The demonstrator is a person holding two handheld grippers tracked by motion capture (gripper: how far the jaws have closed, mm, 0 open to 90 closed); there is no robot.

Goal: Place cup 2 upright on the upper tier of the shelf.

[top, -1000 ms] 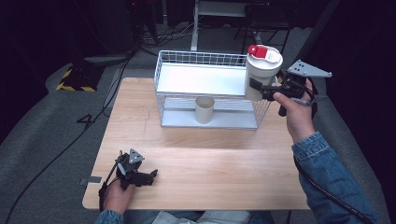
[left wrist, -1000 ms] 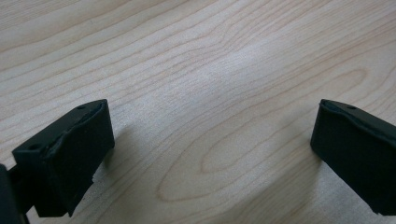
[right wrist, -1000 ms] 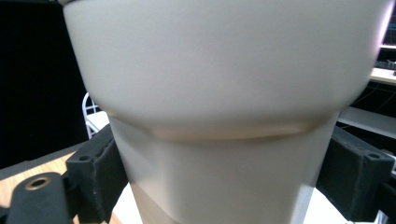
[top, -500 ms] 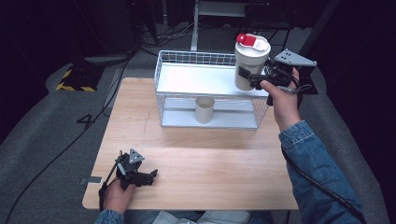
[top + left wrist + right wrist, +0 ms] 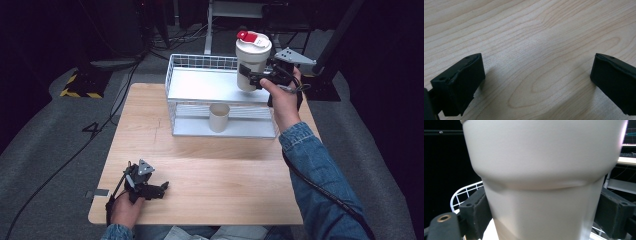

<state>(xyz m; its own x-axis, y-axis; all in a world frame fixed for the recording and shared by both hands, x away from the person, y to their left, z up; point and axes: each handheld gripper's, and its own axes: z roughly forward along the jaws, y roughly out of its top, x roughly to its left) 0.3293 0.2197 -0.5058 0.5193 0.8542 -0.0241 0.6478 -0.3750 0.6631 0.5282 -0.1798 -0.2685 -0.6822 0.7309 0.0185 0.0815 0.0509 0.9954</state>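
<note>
We are resting our left gripper (image 5: pixel 161 188) on the pale wooden desk (image 5: pixel 225 170) near its front left corner, its jaws standing wide apart over bare wood. Farther back, a short beige paper cup (image 5: pixel 219 117) is standing on the lower shelf of the white wire rack (image 5: pixel 200 62) at the desk's far edge. Above the rack's right end, we are holding our right gripper (image 5: pixel 248 78) clamped on the tall white plastic tumbler with a red-tabbed lid (image 5: pixel 252 55), upright in the air.

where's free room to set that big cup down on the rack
The top shelf lies bare left of the big cup held in the right hand-held gripper. The lower shelf is tighter around the small cup.
</note>
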